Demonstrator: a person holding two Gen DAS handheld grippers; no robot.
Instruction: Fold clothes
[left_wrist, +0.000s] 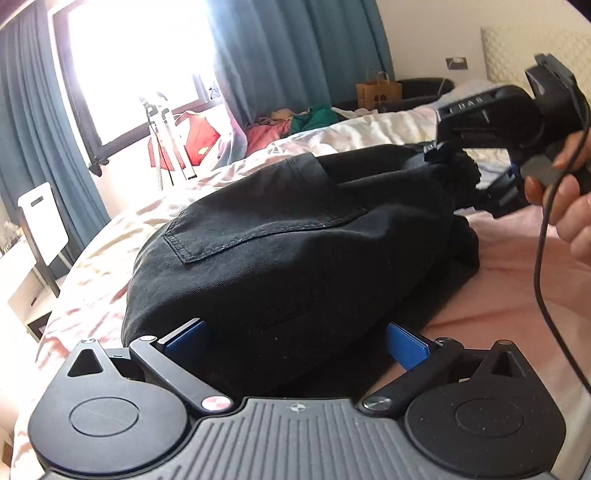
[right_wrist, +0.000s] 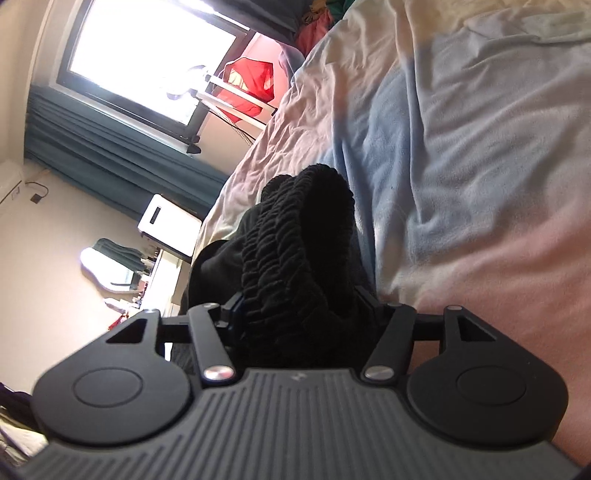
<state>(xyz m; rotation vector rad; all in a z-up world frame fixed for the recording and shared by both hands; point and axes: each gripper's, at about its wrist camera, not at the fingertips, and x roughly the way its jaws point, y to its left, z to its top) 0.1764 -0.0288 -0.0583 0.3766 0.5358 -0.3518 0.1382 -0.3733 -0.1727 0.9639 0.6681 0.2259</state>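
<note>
A black garment (left_wrist: 295, 236) with a stitched patch pocket lies bunched on the bed. In the left wrist view my left gripper (left_wrist: 295, 341) straddles its near edge, the blue pads (left_wrist: 406, 347) wide apart and open around the fabric. The right gripper (left_wrist: 456, 166), held by a person's hand (left_wrist: 569, 206), pinches the garment's far end. Seen from the right wrist, the right gripper (right_wrist: 301, 301) is shut on the gathered elastic waistband (right_wrist: 295, 229), which bulges up between the fingers and hides the pads.
The bed has a pink and pale blue cover (right_wrist: 461, 155). A heap of coloured clothes (left_wrist: 295, 122) lies at its far side. A white rack with a red item (left_wrist: 184, 140), a white chair (left_wrist: 40, 221), teal curtains and a window stand beyond the bed's left edge.
</note>
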